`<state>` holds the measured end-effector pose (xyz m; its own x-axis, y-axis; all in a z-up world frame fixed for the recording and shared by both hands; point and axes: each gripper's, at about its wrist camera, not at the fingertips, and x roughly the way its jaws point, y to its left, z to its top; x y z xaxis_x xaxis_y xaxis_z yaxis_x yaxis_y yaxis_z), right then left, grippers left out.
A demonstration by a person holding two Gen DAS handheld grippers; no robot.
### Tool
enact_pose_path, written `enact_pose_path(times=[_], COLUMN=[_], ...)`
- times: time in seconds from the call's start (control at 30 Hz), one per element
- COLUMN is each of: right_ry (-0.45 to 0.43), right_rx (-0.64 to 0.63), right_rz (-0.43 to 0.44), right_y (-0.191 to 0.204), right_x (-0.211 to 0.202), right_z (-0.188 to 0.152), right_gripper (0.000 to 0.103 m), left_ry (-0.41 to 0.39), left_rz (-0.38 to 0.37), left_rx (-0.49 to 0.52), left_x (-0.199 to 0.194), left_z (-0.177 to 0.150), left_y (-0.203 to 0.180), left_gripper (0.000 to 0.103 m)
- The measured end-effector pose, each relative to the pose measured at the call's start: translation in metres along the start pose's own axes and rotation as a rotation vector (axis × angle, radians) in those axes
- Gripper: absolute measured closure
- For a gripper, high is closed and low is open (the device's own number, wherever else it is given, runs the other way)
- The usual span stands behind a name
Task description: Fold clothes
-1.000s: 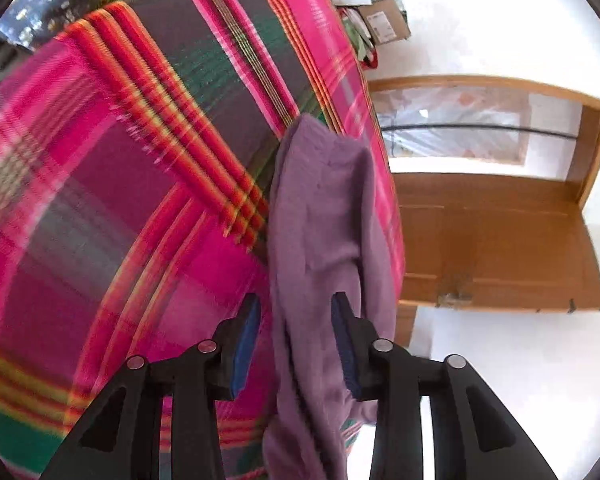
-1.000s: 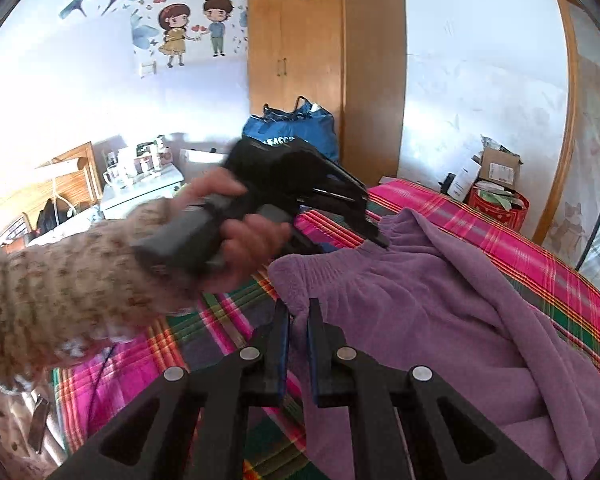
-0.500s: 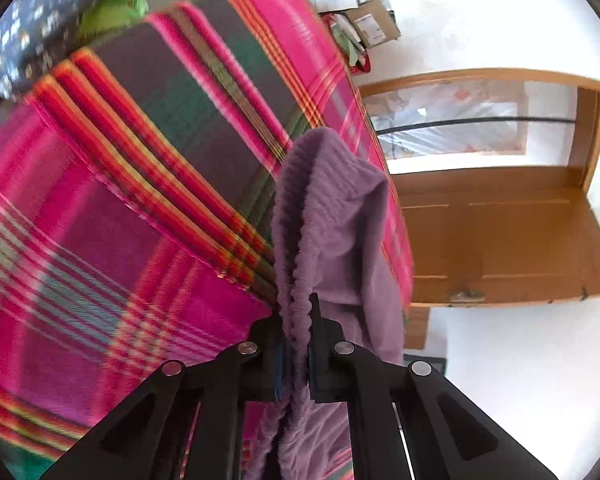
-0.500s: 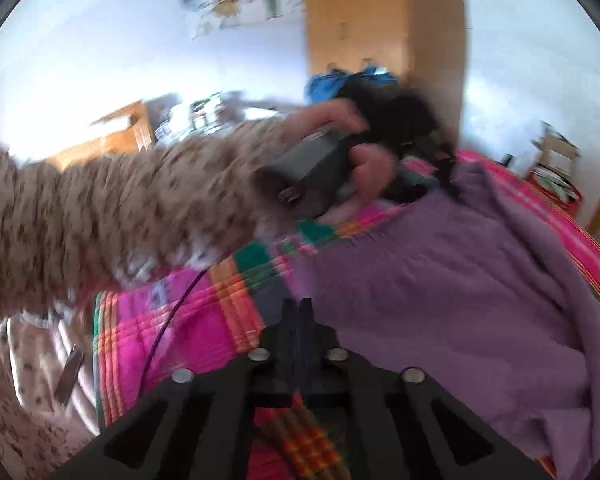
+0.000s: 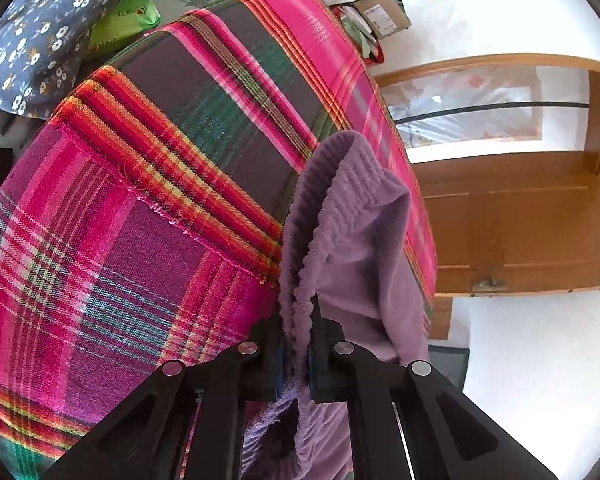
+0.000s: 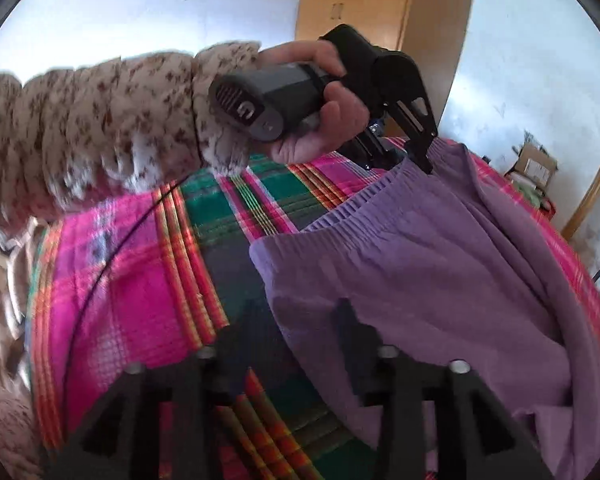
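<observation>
The purple fleece trousers (image 6: 440, 264) lie on the pink plaid bedspread (image 6: 132, 280), waistband toward the left of the right wrist view and legs trailing right toward the bed's edge. The left gripper (image 5: 296, 344) is clamped on the far corner of the elastic waistband (image 5: 312, 240), which bunches up between its pads; in the right wrist view it shows at the far end of that band, held by a hand (image 6: 324, 120) in a speckled sleeve (image 6: 100, 132). The right gripper (image 6: 300, 320) has just been opening, and its jaws now stand apart over the near waistband corner, one finger over the bedspread and the other over the fleece; the picture is blurred, so whether cloth already lies between the pads is hard to tell. To do this well, I judge the right gripper should come down until the gathered edge sits well between the pads, take both layers of the band and no bedspread, then close firmly. With both corners held, drawing the band taut should give a straight edge to fold from.
</observation>
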<state>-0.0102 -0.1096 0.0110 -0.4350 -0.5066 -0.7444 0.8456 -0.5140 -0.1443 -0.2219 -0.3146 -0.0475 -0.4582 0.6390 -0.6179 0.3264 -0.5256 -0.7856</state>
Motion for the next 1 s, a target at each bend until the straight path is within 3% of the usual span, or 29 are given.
enact_pose_path(times=[0.07, 0.13, 0.3, 0.37, 0.4, 0.43, 0.6, 0.8, 1.0], right_ry=[-0.002, 0.007, 0.028, 0.045, 0.058, 0.068, 0.079, 0.03, 0.027], right_rx=[-0.046, -0.068, -0.013, 0.018, 0.023, 0.014, 0.022, -0.03, -0.02], right_rz=[0.021, -0.013, -0.091, -0.098, -0.092, -0.102, -0.052, 0.01, 0.117], right_y=[0.008, 0.013, 0.0, -0.006, -0.005, -0.002, 0.015, 0.04, 0.062], right_x=[0.003, 0.011, 0.018, 0.02, 0.02, 0.02, 0.007, -0.016, -0.008], right_z=[0.001, 0.001, 0.01, 0.012, 0.014, 0.014, 0.009, 0.018, 0.032], right_gripper=[0.057, 0.056, 0.057, 0.07, 0.087, 0.097, 0.099, 0.099, 0.099], left_ry=[0.003, 0.005, 0.01, 0.008, 0.008, 0.008, 0.021, -0.012, -0.024], left_rz=[0.001, 0.002, 0.009, 0.01, 0.011, 0.012, 0.05, 0.084, 0.149], left_rx=[-0.008, -0.009, 0.006, 0.012, 0.011, 0.009, 0.038, 0.032, 0.02], left_x=[0.005, 0.01, 0.014, 0.014, 0.013, 0.01, 0.0, -0.033, -0.052], left_z=[-0.001, -0.002, -0.002, -0.003, -0.003, -0.003, -0.012, -0.025, -0.03], left_y=[-0.003, -0.007, -0.013, -0.015, -0.015, -0.015, -0.017, -0.002, 0.015], left_gripper=[0.095, 0.095, 0.095, 0.095, 0.095, 0.095, 0.095, 0.095, 0.095])
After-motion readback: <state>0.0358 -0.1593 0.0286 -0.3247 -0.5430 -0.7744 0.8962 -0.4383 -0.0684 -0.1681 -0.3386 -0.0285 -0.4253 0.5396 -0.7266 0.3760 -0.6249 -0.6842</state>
